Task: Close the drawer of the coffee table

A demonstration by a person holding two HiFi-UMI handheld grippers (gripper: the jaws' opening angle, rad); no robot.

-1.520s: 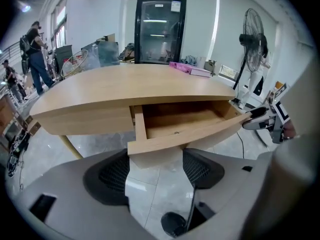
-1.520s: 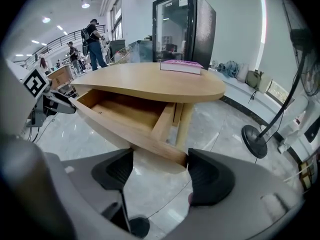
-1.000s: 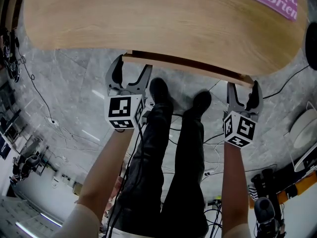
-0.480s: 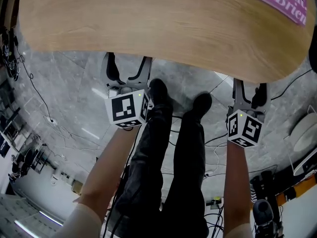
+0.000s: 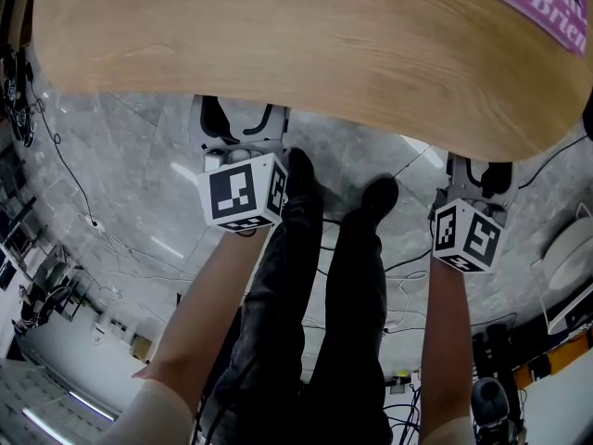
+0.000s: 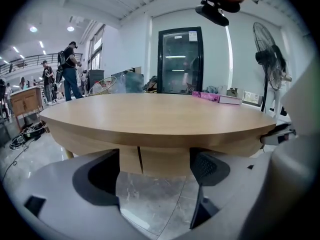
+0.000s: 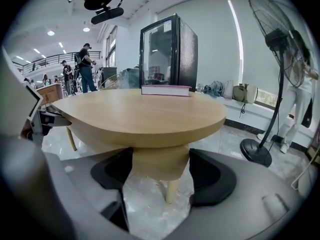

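Observation:
The oval wooden coffee table [image 5: 306,44] fills the top of the head view. Its drawer no longer shows past the tabletop's near edge there. In the left gripper view the drawer front [image 6: 160,160] sits back under the tabletop, straight ahead of the jaws. My left gripper [image 5: 241,123] is open, with its tips tucked under the table edge and nothing between the pads. My right gripper [image 5: 479,170] is open too, tips under the edge at the right. In the right gripper view the drawer's end [image 7: 160,159] shows just beyond the wide jaws, above a pale table leg [image 7: 172,191].
A pink book [image 5: 537,3] lies on the table's far right. The person's legs and shoes [image 5: 320,267] stand between my arms. Cables [image 5: 74,202] trail over the marble floor at left. A standing fan [image 7: 277,44] and a black glass-door cabinet [image 7: 167,54] stand beyond the table.
Both grippers moved forward towards the table. The drawer's front edge, which stuck out from under the tabletop, has slid in out of sight in the head view.

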